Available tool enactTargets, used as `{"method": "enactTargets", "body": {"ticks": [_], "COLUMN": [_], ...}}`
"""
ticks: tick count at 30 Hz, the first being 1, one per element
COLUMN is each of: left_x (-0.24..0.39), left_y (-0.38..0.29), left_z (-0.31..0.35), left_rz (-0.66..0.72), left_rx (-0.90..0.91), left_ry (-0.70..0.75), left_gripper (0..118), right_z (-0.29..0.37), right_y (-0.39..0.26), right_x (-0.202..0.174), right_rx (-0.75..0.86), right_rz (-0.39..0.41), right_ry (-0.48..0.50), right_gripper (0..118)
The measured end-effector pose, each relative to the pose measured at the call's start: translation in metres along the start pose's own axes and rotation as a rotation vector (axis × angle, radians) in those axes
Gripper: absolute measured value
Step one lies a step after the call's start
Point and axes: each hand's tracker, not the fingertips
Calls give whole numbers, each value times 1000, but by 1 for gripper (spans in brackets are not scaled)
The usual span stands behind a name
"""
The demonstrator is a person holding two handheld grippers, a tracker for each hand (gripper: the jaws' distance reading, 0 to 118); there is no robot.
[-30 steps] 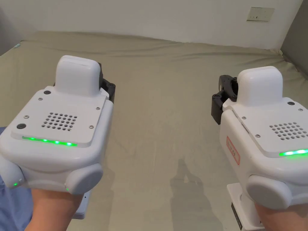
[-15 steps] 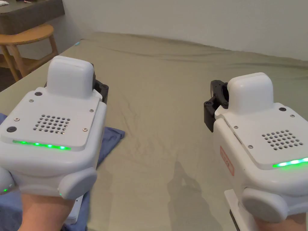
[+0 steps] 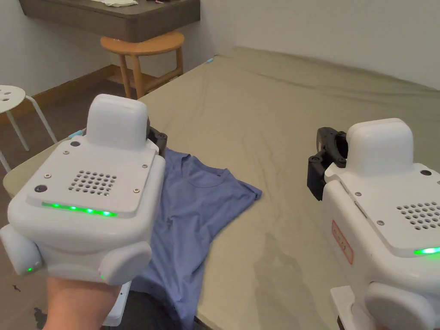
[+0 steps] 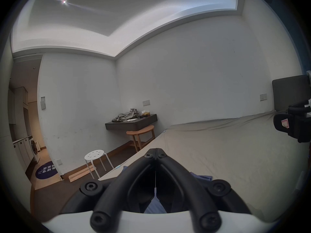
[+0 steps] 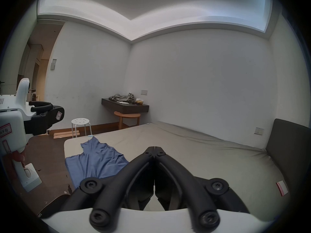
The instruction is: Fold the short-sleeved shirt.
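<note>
Blue short-sleeved shirt (image 3: pixel 193 215) spread flat at the bed's near left corner, hem over the edge, olive-sheeted bed (image 3: pixel 300 129), left tongs (image 4: pixel 157 154) clenched above the shirt, right tongs (image 5: pixel 154 148) clenched, empty, over bare sheet, wooden stool (image 3: pixel 144 47) beyond.

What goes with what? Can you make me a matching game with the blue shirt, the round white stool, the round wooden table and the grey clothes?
Things:
1. blue short-sleeved shirt
2. round white stool with holes
3. round wooden table
4. crumpled grey clothes

Places:
A. on the dark wall shelf
B. under the dark wall shelf
C. on the brown floor
D. on the bed, by its corner

Pairs: 1-D, 2-C, 3-B, 4-A
</note>
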Motion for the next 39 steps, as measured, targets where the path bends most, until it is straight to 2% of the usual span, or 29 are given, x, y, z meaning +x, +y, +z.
{"method": "enactTargets", "body": {"ticks": [5,10,17,23,24,27,28,29,30,36,37,39], "left_x": [-1,5,14,32,32,31,31,30,28,32,32,27], "left_y": [-11,-29,-80,-146,-154,-188,-199,-204,-207,-241,-244,-240], "left_z": [-9,-37,-122,-193,-198,-225,-231,-235,-237,-262,-263,-269], "left_rz": [2,-17,-13,-55,-34,40,37,35,33,-34,-28,89], "left_rx": [-42,-145,-384,-608,-645,-773,-794,-810,-796,-889,-917,-921], "left_ry": [-7,-63,-185,-214,-213,-184,-162,-146,-147,-141,-162,-176], "left_gripper": [0,0,0,0,3,62,93,111,118,117,117,116], "right_z": [-6,-14,-26,-38,-39,-42,-43,-44,-46,-52,-52,-53], "right_y": [-5,-14,-31,-49,-53,-66,-69,-73,-76,-92,-93,-94], "right_x": [-7,0,22,46,50,60,62,65,68,75,74,74], "right_rx": [-16,-52,-116,-189,-199,-241,-253,-266,-277,-326,-329,-334], "right_rz": [34,34,49,40,39,42,41,37,33,13,13,14], "right_ry": [15,0,-46,-97,-107,-135,-140,-144,-148,-164,-163,-162], "right_gripper": [2,2,2,2,2,2,2,2,2,2,2,2]}}
